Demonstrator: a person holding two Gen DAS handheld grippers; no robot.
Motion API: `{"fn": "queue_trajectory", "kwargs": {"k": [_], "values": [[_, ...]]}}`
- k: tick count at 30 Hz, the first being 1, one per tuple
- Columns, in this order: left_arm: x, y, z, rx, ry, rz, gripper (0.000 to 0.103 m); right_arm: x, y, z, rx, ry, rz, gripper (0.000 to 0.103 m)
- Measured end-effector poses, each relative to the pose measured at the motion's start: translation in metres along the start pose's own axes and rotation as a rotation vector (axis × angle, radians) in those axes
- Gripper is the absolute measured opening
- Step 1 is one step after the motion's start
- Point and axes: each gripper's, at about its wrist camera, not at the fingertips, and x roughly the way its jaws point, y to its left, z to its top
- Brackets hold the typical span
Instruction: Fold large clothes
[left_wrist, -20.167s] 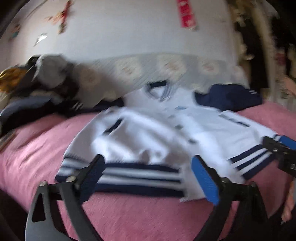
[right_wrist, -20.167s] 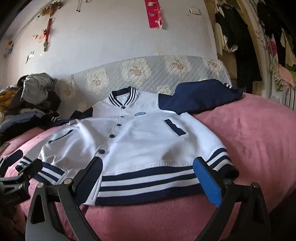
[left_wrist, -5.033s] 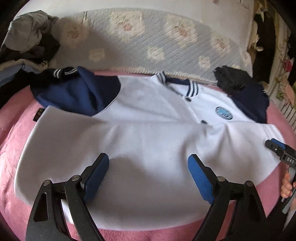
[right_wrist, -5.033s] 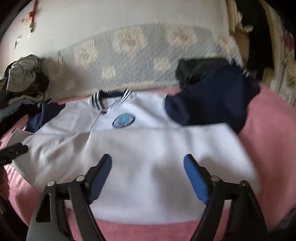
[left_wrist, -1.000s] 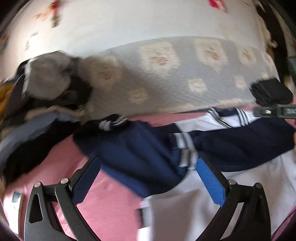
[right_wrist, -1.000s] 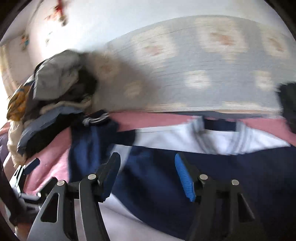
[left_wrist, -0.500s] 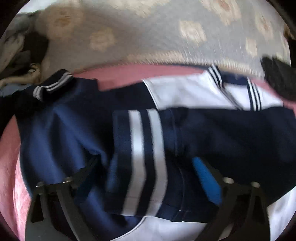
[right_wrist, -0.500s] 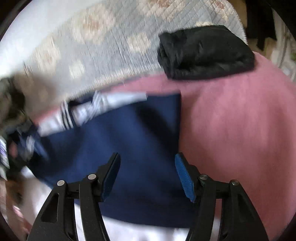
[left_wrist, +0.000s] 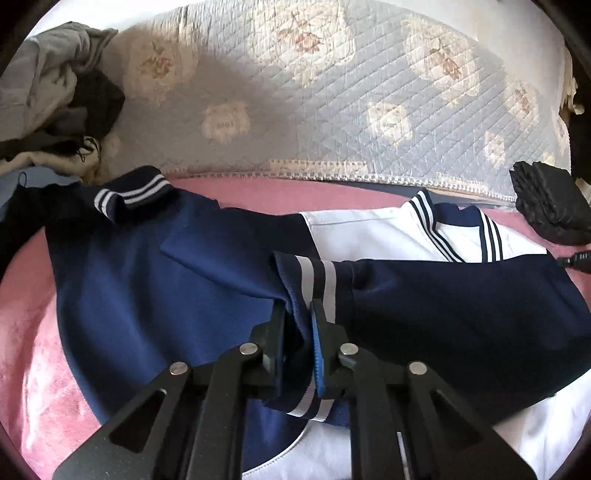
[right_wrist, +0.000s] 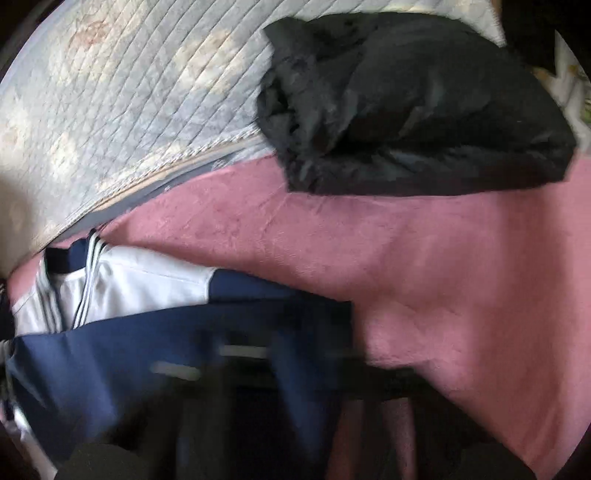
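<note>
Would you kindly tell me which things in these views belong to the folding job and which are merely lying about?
Part of the job:
- varsity jacket
- its striped cuff, pinched in the left claw
- right claw, too blurred to read

Lying about:
- folded black garment
- clothes heap
- quilted floral cover
- pink bedspread, just the work surface

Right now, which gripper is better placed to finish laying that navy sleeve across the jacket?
Left. The left gripper is shut on the striped cuff of the navy sleeve, already over the jacket. The right gripper is a motion-blurred smear; its grip is unreadable.
</note>
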Motion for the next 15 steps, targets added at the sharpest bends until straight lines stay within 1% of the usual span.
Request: {"fn": "queue_trajectory", "kwargs": {"k": [1,2,3,4,5,6,7,8,9,10,11,12,13,15], "values": [[0.000,0.000,0.000,0.002,0.002,-0.008,0.013,-0.003,-0.001,0.001,-0.017,-0.037,-0.008,0.000],[-0.001,0.000,0.001,0.003,0.003,-0.021,0.013,-0.009,-0.001,0.006,-0.050,-0.092,-0.045,0.000],[-0.001,0.000,0.000,0.003,0.008,-0.033,0.017,-0.016,-0.002,0.013,-0.081,-0.160,-0.103,0.000],[0.000,-0.001,-0.001,0.007,0.019,-0.042,0.029,-0.020,-0.006,0.021,-0.076,-0.186,-0.128,0.000],[0.001,-0.002,-0.001,0.015,0.031,-0.045,0.034,-0.022,-0.013,0.028,-0.059,-0.183,-0.125,0.000],[0.002,-0.003,-0.001,0.023,0.033,-0.039,0.039,-0.024,-0.016,0.032,-0.061,-0.172,-0.093,0.000],[0.002,-0.005,-0.002,0.031,0.034,-0.031,0.042,-0.028,-0.017,0.034,-0.082,-0.146,-0.039,0.000],[0.003,-0.006,-0.002,0.036,0.038,-0.028,0.046,-0.031,-0.018,0.032,-0.099,-0.121,-0.013,0.001],[0.004,-0.007,-0.002,0.037,0.041,-0.031,0.057,-0.035,-0.016,0.027,-0.115,-0.096,0.008,0.004],[0.006,-0.006,-0.002,0.034,0.044,-0.031,0.066,-0.038,-0.016,0.019,-0.125,-0.070,0.037,0.022],[0.009,-0.005,-0.002,0.026,0.050,-0.028,0.067,-0.039,-0.018,0.011,-0.124,-0.045,0.075,0.056],[0.012,-0.003,-0.002,0.014,0.062,-0.028,0.067,-0.039,-0.023,0.002,-0.102,-0.020,0.112,0.070],[0.018,-0.002,-0.002,-0.004,0.085,-0.028,0.067,-0.037,-0.029,-0.005,-0.081,0.004,0.131,0.075],[0.027,0.001,-0.002,-0.031,0.128,-0.027,0.068,-0.026,-0.037,-0.015,-0.054,0.085,0.148,0.058]]}}
